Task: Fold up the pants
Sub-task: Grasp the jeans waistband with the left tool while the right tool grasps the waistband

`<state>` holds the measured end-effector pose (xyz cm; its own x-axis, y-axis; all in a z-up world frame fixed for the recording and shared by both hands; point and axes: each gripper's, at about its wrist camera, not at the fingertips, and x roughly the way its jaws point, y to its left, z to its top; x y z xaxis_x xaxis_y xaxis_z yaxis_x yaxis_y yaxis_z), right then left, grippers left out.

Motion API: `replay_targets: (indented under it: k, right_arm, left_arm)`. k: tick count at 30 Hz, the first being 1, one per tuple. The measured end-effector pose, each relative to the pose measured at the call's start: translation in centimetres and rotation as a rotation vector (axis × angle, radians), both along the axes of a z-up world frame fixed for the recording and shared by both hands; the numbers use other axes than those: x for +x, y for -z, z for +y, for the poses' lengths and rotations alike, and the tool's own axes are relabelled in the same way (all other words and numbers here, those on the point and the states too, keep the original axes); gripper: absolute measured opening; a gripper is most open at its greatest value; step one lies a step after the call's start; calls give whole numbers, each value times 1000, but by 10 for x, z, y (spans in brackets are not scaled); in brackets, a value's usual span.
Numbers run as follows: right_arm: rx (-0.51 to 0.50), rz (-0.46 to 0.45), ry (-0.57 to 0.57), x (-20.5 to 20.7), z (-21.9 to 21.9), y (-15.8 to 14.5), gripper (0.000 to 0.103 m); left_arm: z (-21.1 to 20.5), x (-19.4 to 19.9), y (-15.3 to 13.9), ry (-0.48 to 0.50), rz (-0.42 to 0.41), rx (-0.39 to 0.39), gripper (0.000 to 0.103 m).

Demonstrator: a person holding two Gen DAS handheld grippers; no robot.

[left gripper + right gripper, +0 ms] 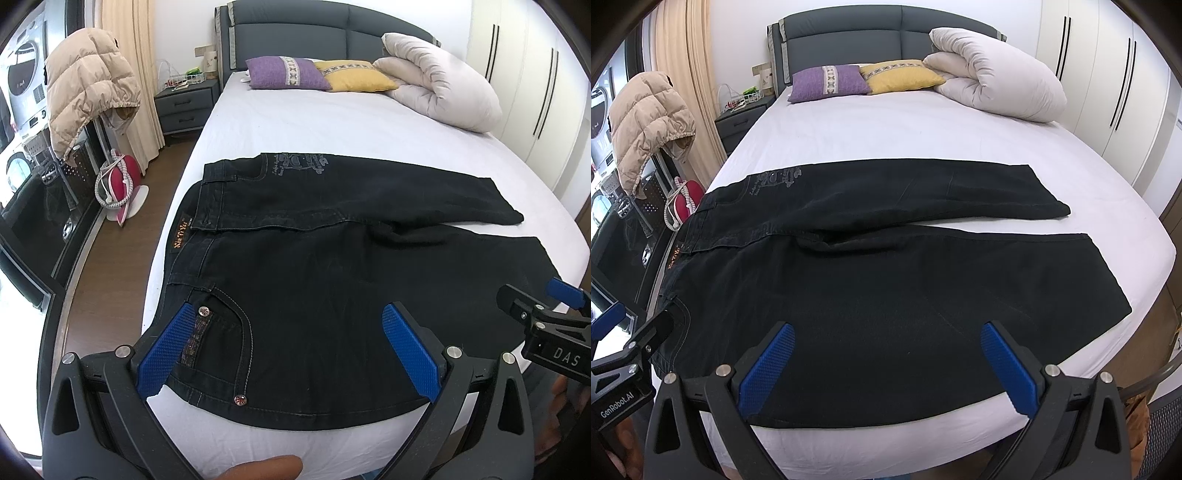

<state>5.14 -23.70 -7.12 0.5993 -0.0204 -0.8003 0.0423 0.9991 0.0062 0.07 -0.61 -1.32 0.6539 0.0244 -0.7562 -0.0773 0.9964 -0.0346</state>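
Note:
Black jeans lie flat across the foot of the bed, waistband to the left, both legs stretching right; they also show in the right wrist view. The far leg and near leg are spread apart at the hems. My left gripper is open and empty, hovering over the near hip pocket. My right gripper is open and empty, hovering over the near leg's thigh. The right gripper's tip shows in the left wrist view, and the left gripper shows in the right wrist view.
The bed's white sheet carries a purple pillow, a yellow pillow and a rolled duvet by the headboard. A nightstand, a beige jacket and a red item stand on the floor at left. Wardrobes line the right.

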Motion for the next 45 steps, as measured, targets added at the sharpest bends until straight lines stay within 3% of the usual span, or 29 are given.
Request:
replay_targets:
  k: [6, 12, 16, 19, 22, 25, 29, 35, 39, 42, 45]
  right_arm:
    - [26, -3, -15, 2, -6, 3, 103]
    - [135, -54, -106, 12, -17, -5, 103]
    - [193, -77, -149, 26, -26, -8, 103]
    - [184, -84, -214, 42, -29, -7, 95]
    - [171, -61, -315, 60, -30, -2, 81]
    - [210, -17, -384, 79, -33, 6, 78]
    - [235, -2, -463, 96, -40, 13, 78]
    - [274, 53, -539, 122, -42, 37, 76]
    - [301, 100, -568, 140, -41, 54, 73]
    - [305, 114, -590, 150, -38, 59, 68]
    - [308, 119, -605, 157, -34, 62, 66]
  left_arm:
    - [5, 8, 2, 36, -4, -24, 103]
    - [22, 39, 7, 157, -2, -90, 103]
    - [25, 65, 19, 218, 63, -13, 103]
    - [40, 91, 17, 248, 76, -51, 103]
    - [54, 139, 7, 311, 18, 26, 103]
    - [67, 194, 9, 389, 27, 48, 103]
    - [91, 284, 25, 504, 113, -32, 103]
    - [112, 381, 68, 590, 261, -40, 102]
    - [119, 415, 90, 651, 340, -85, 91]
    - [126, 439, 106, 647, 394, -85, 76]
    - [127, 446, 112, 665, 400, -81, 50]
